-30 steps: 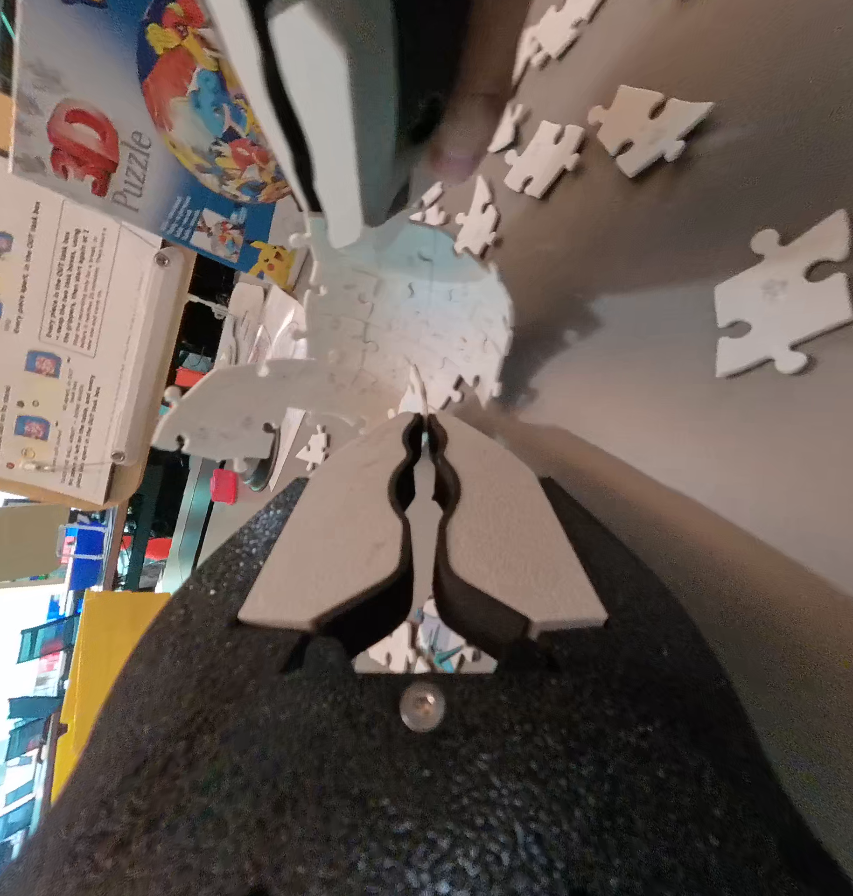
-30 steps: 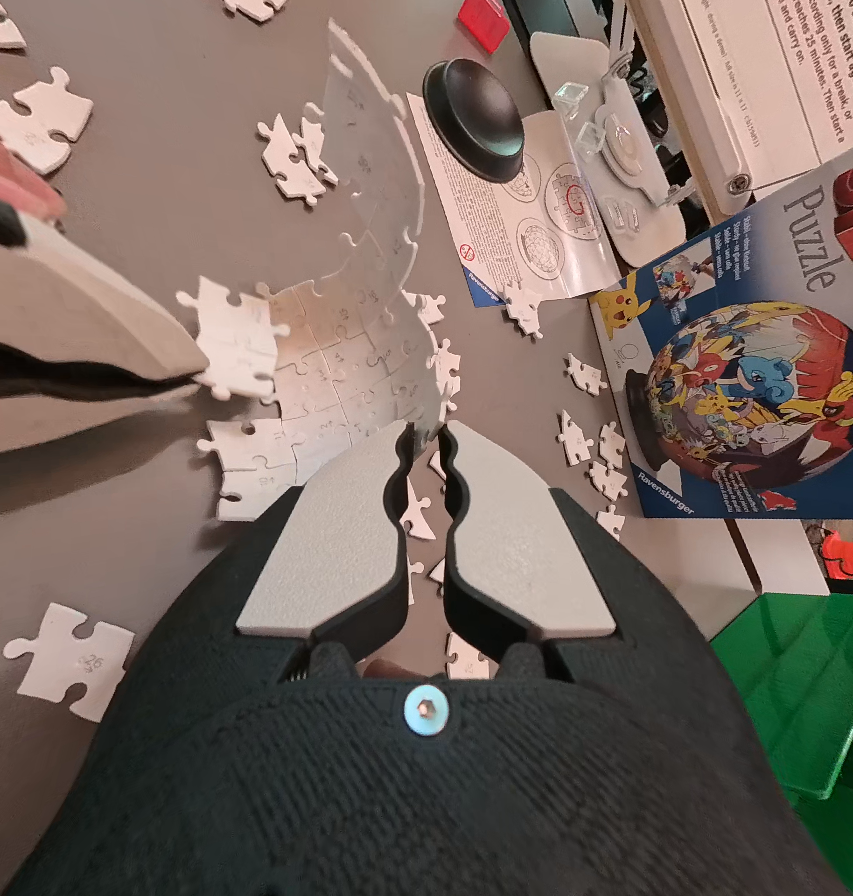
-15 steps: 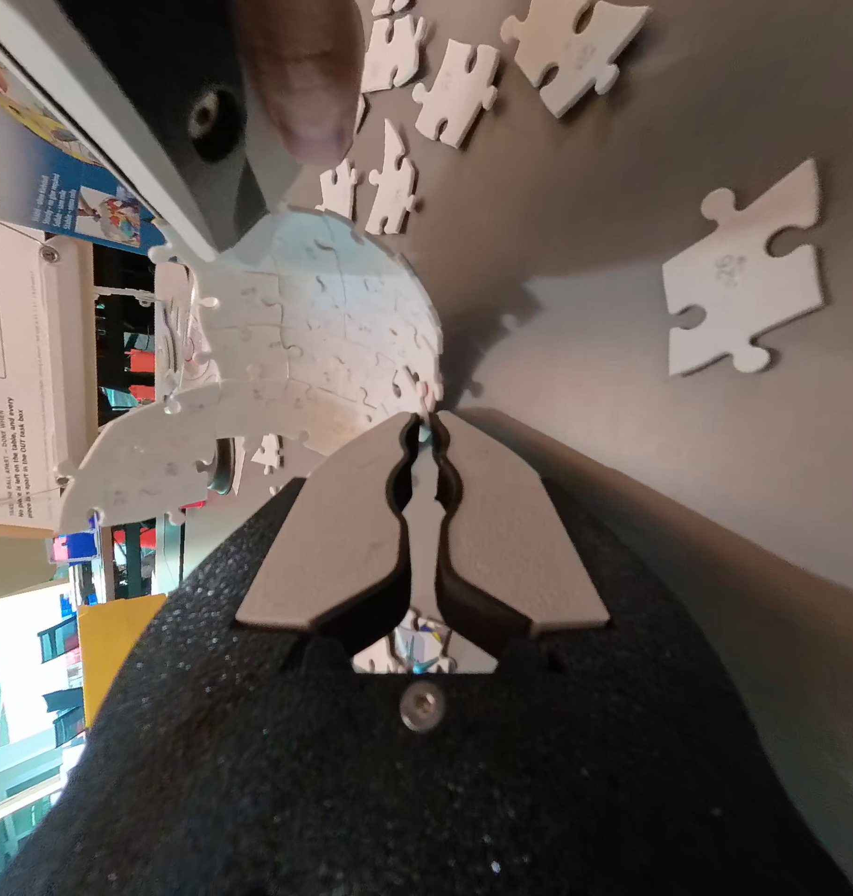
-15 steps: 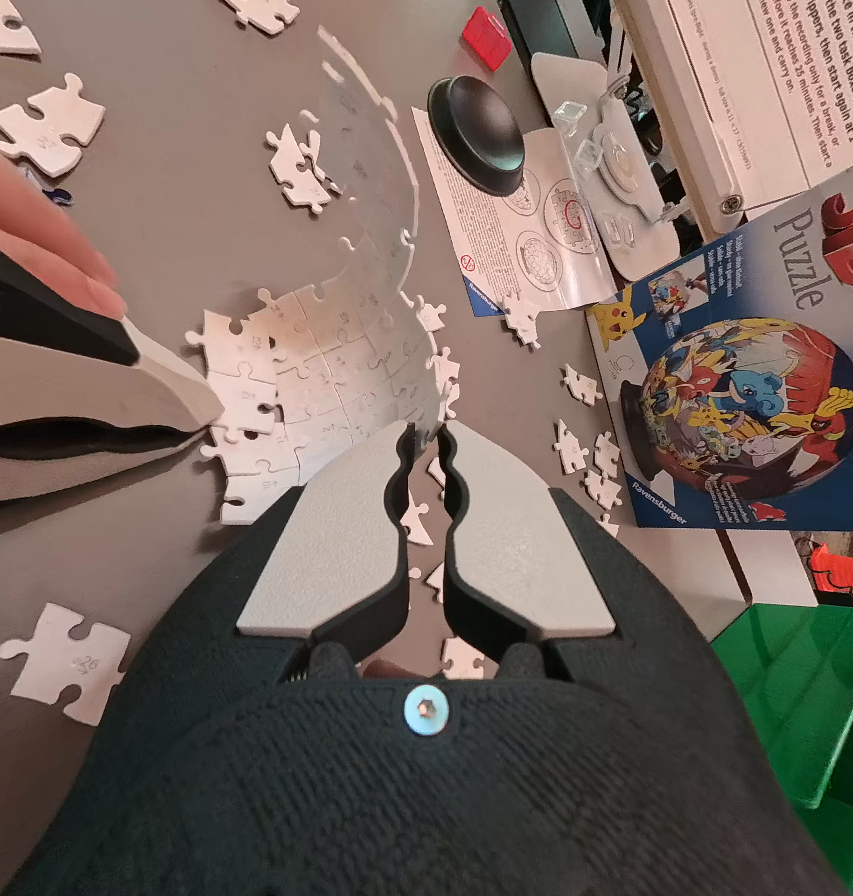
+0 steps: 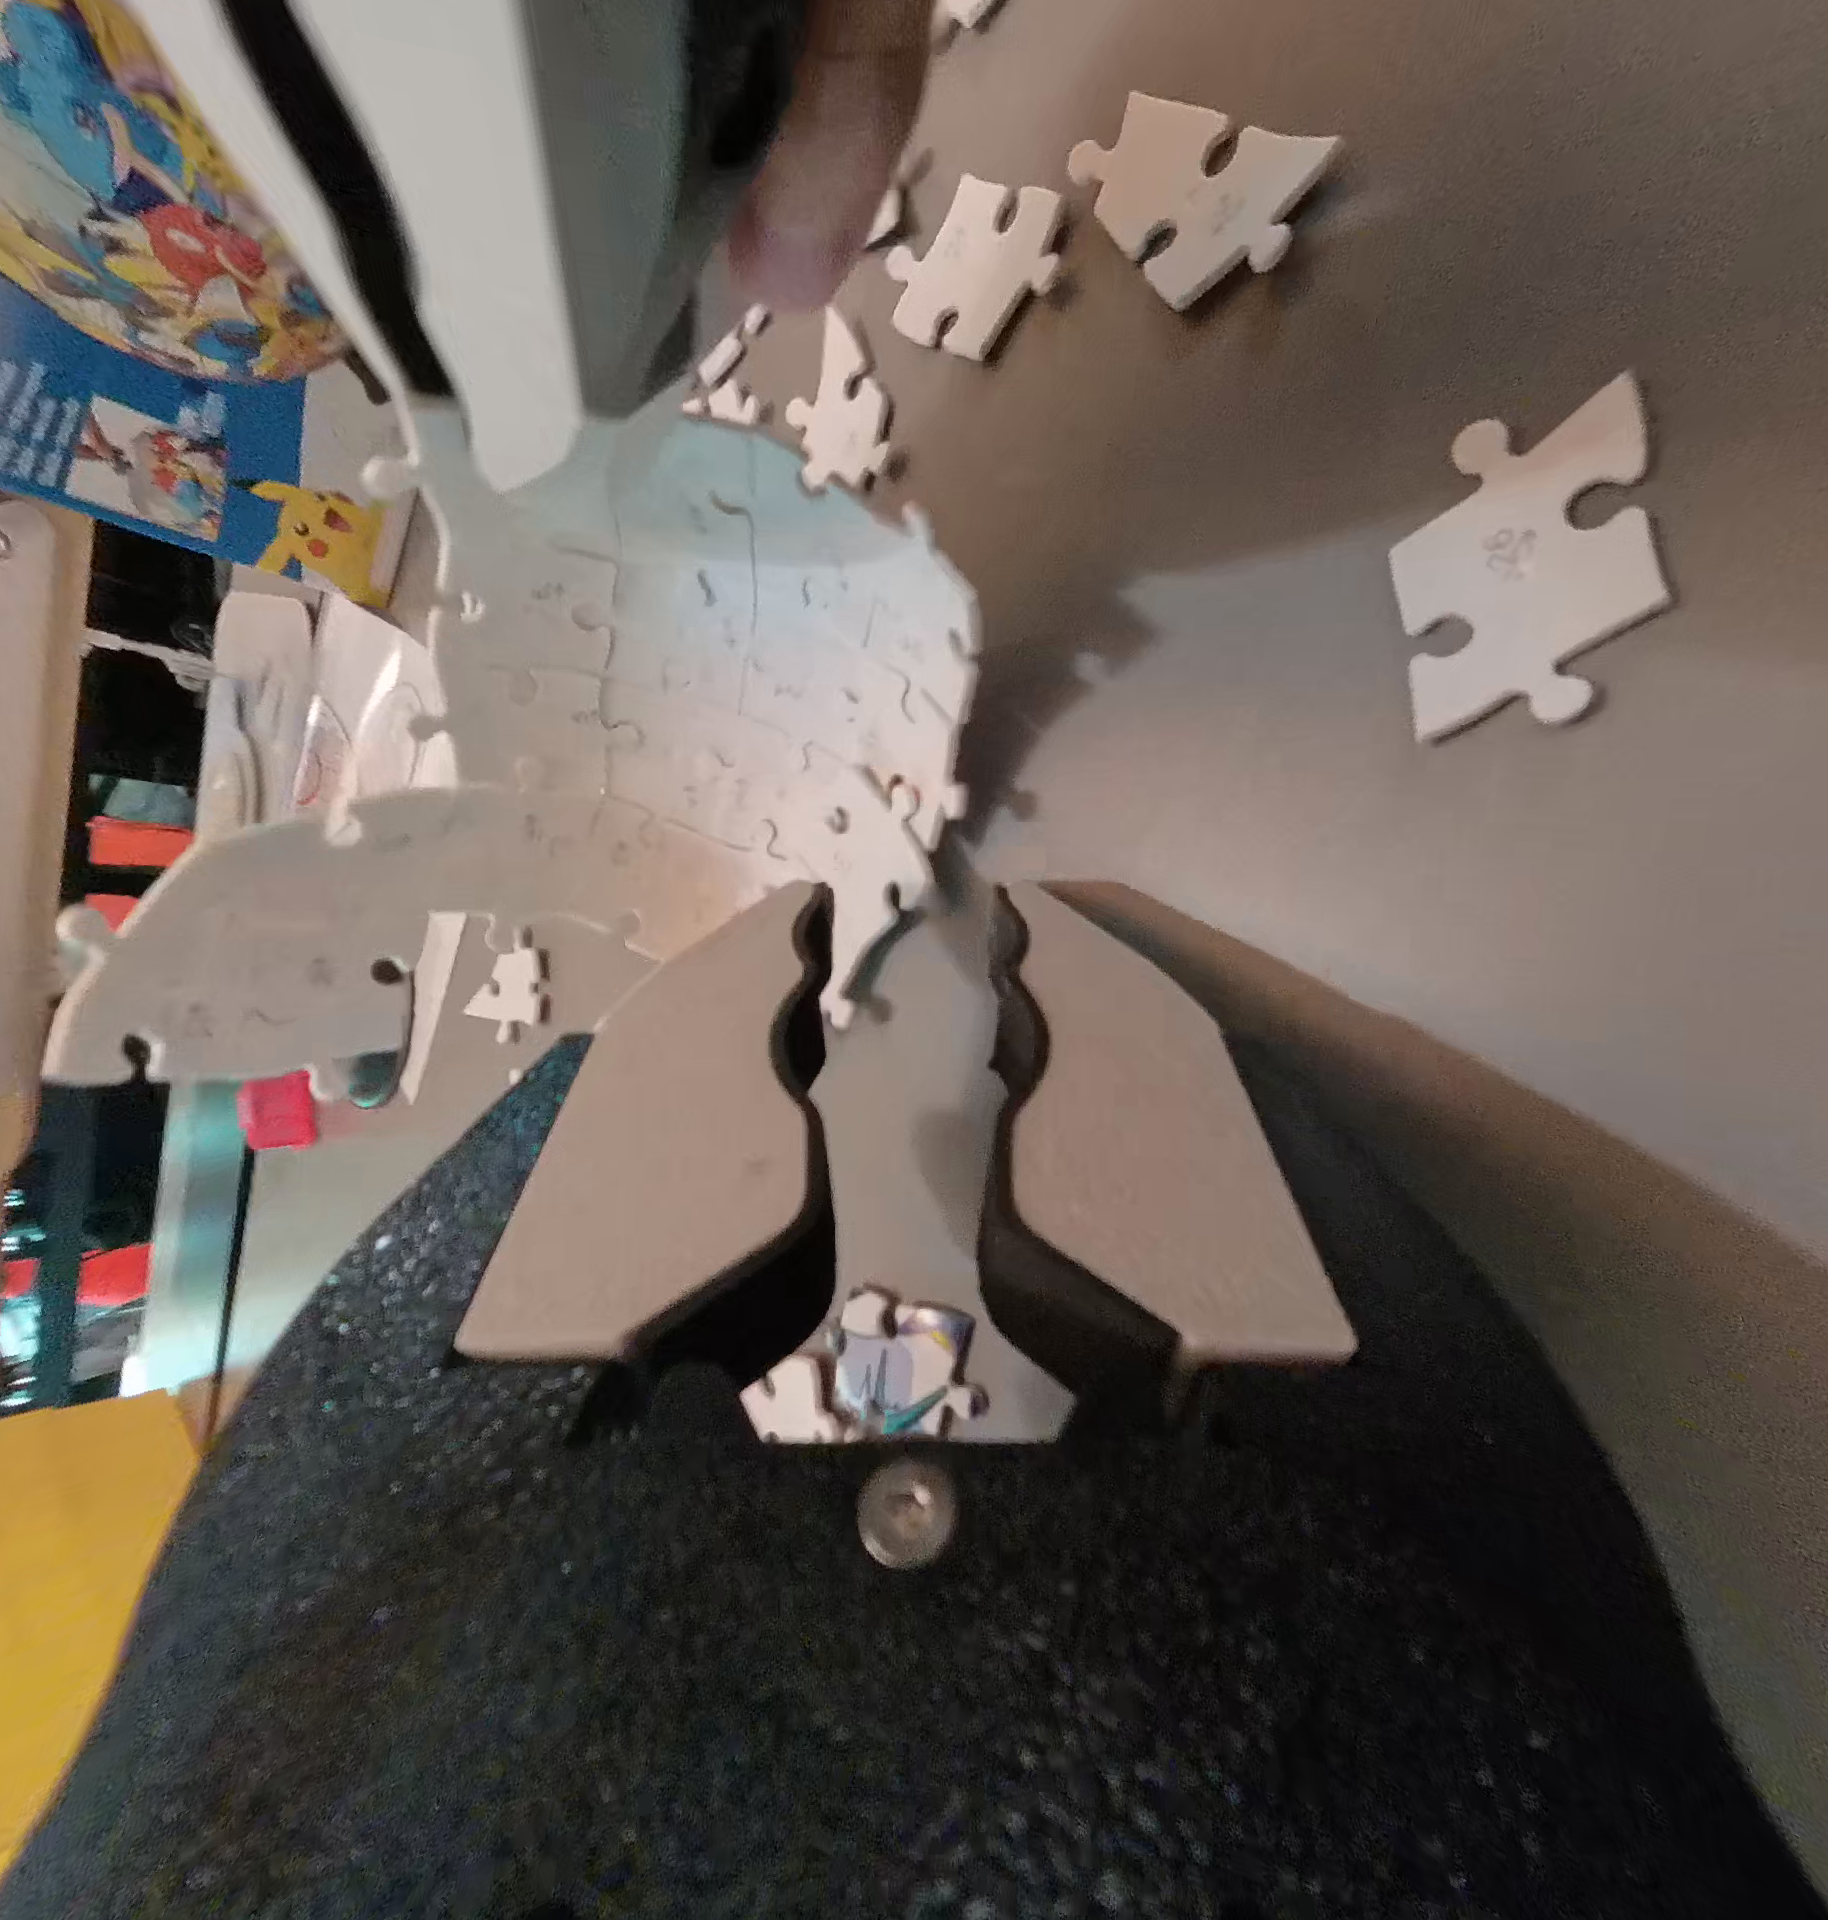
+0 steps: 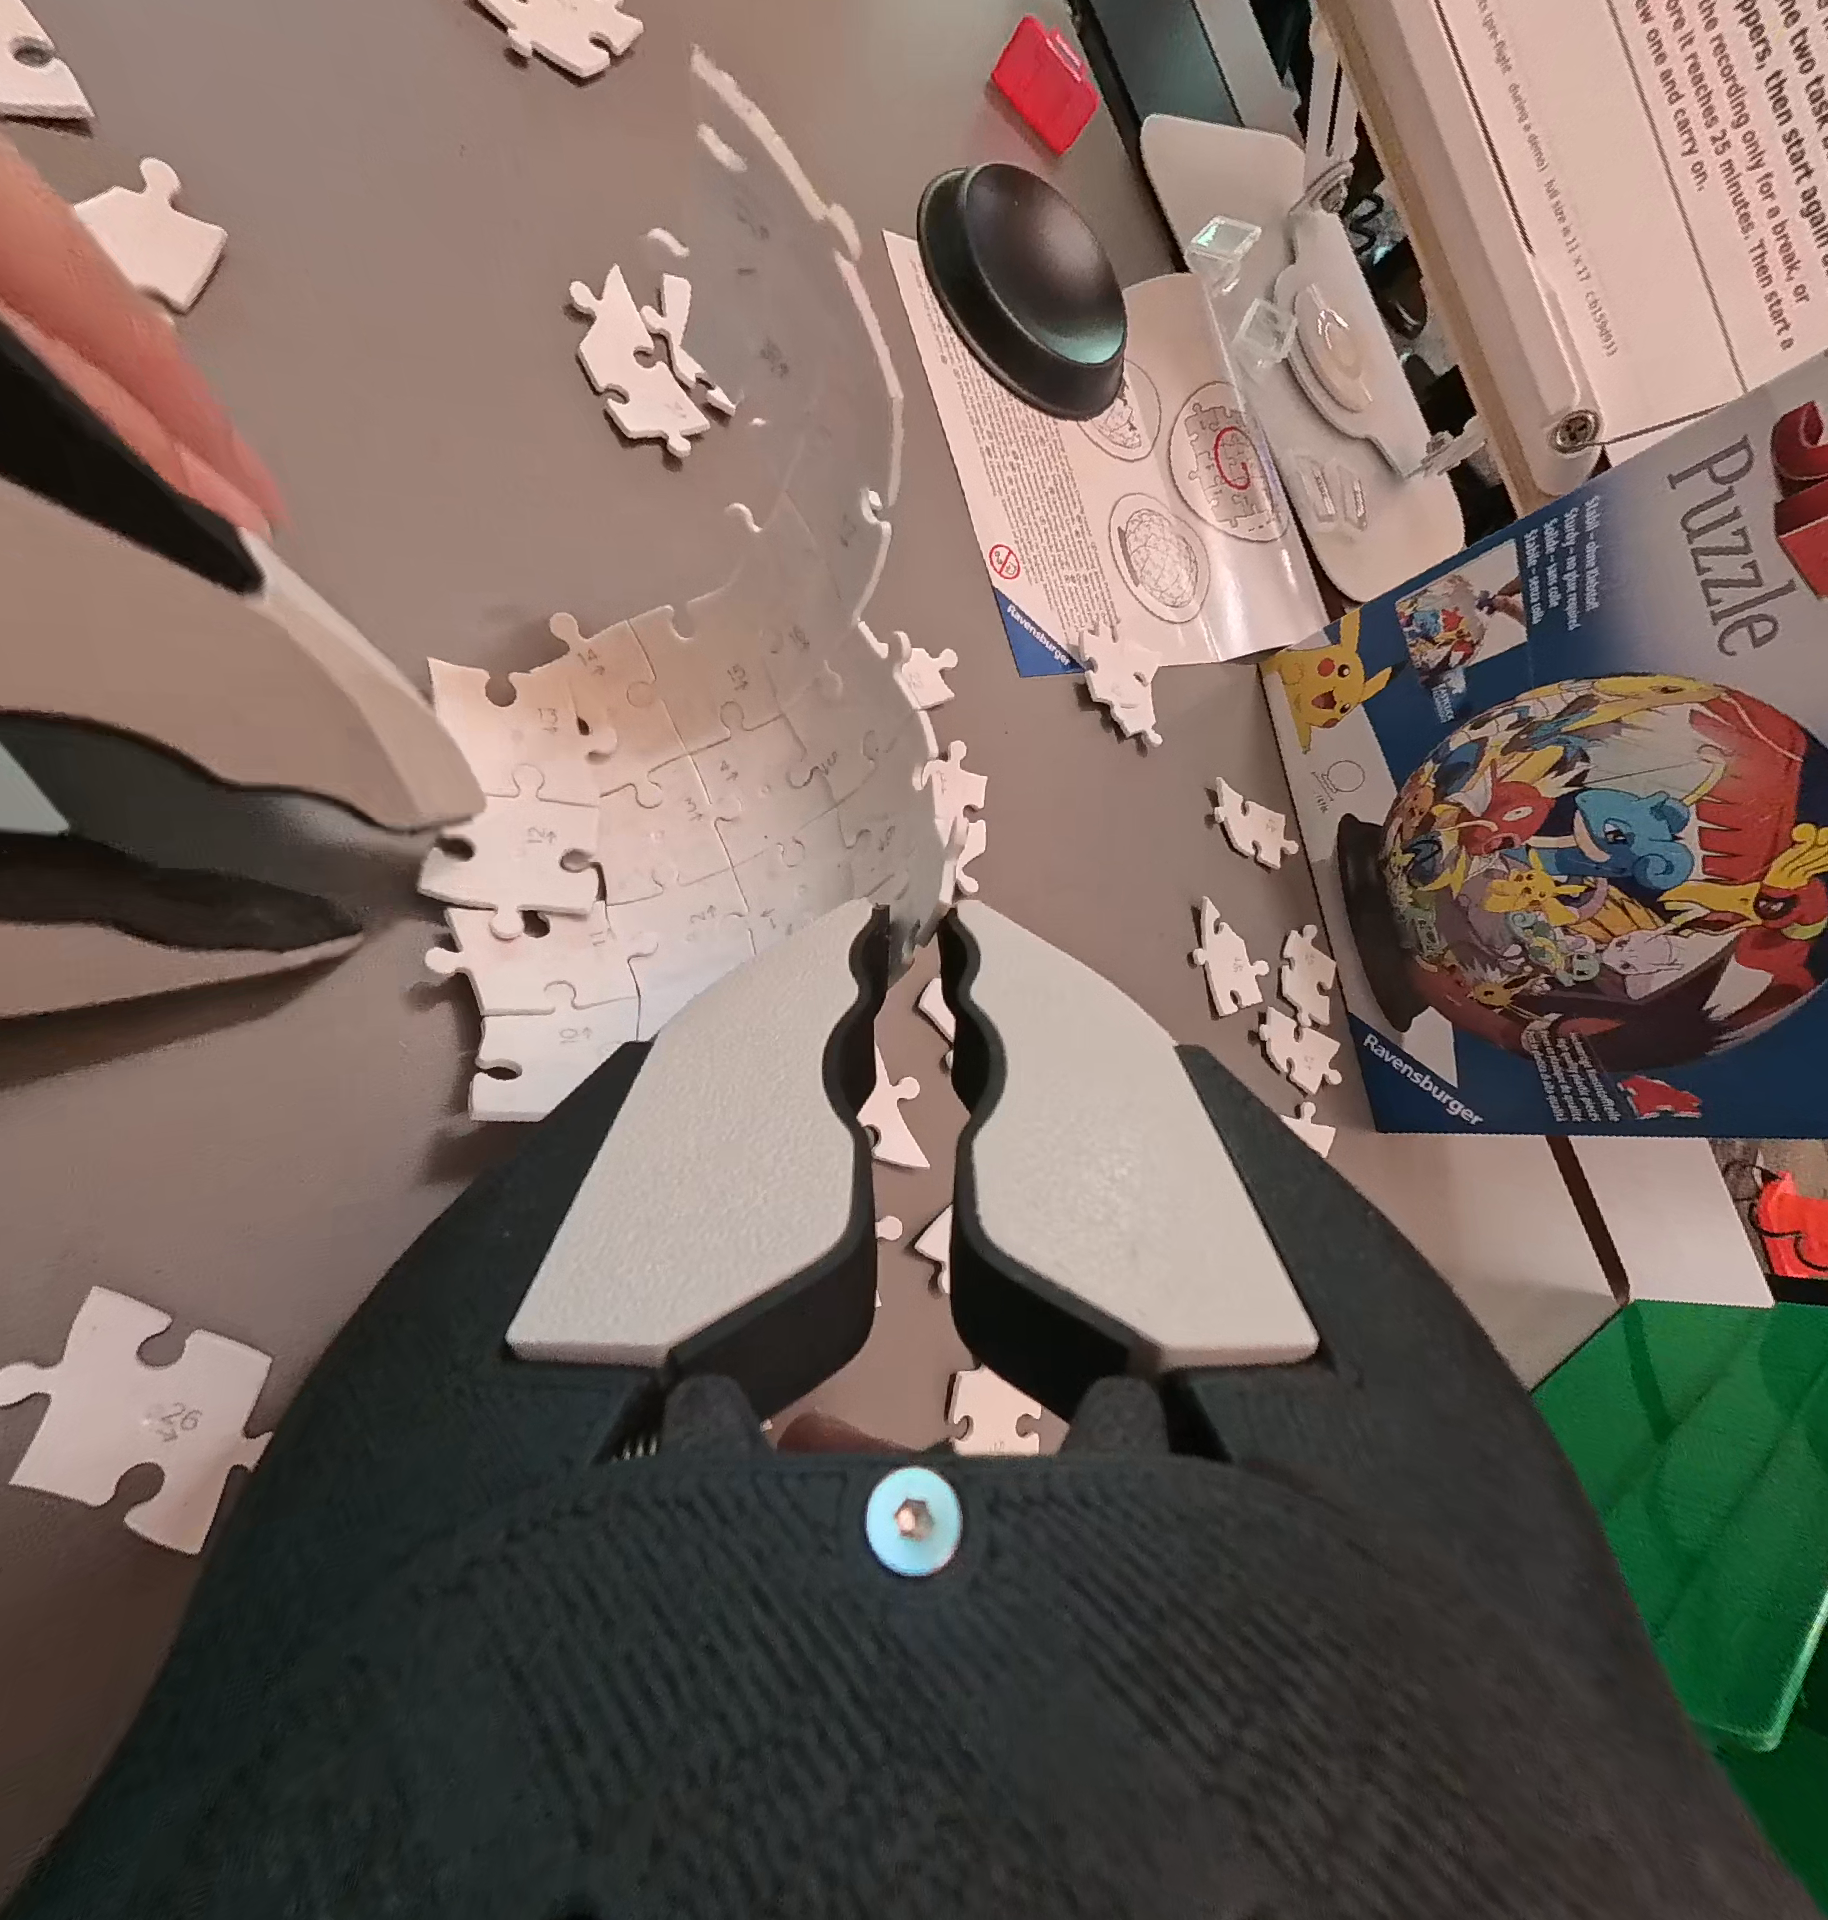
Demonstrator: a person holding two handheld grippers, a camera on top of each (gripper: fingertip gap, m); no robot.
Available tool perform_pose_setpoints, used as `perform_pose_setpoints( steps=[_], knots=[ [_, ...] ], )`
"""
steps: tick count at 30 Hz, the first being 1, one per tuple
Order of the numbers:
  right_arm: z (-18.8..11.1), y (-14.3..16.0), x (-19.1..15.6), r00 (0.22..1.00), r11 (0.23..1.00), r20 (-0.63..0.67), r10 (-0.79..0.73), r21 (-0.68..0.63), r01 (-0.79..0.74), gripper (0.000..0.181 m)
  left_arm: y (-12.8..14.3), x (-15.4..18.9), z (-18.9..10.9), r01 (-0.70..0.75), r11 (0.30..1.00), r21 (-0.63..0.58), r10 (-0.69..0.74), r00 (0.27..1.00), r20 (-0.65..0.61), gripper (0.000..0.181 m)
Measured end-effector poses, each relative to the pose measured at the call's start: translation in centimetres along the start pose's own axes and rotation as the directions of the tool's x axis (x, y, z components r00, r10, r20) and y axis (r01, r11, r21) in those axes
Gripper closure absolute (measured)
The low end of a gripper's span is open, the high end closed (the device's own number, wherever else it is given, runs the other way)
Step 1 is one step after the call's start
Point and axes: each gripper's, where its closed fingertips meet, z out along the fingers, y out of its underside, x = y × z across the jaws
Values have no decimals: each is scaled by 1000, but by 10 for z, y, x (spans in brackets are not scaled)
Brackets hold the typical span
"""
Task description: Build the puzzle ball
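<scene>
Steadying a half-built puzzle ball shell (image 6: 723,790) on the grey table (image 6: 370,312). At left, left gripper (image 6: 411,868), jaws parted around an edge piece (image 6: 515,862); centre, right gripper (image 6: 908,930), clenched on the rim. Press that piece flush gently; hold the rim pinch firm.

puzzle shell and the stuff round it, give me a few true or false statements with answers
1. The right gripper pinches the rim of the partly built shell. True.
2. The shell shows its printed side inside. False: plain white numbered backs face inward.
3. The black stand rests partly on the leaflet. True.
4. In the right wrist view the puzzle box lies left of the shell. False: it lies to the right.
5. The left gripper is clamped tight. False: its jaws stand apart.
</scene>
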Motion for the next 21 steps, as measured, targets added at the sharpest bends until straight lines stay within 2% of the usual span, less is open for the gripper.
perform_pose_setpoints(
  steps=[6,8,11,15,18,21],
  knots=[
    [0,-1,0,1000,1000,-1,-1,3,1,172,20,-21,-2,142,990,-14,-143,987,-73,141],
    [0,-1,0,1000,1000,-3,-4,3,4,172,24,-24,2,121,992,-30,-123,988,-91,141],
    [0,-1,0,1000,1000,-2,-8,2,8,172,17,-22,7,84,996,12,-82,987,-135,142],
    [0,-1,0,1000,1000,-3,-17,4,17,172,8,-23,11,115,992,52,-101,971,-215,143],
    [0,-1,0,1000,1000,-2,-16,6,16,172,15,-20,14,140,990,5,-132,948,-290,141],
    [0,0,0,1000,1000,1,-12,7,12,172,16,-18,17,150,989,2,-142,942,-304,144]
  ],
)
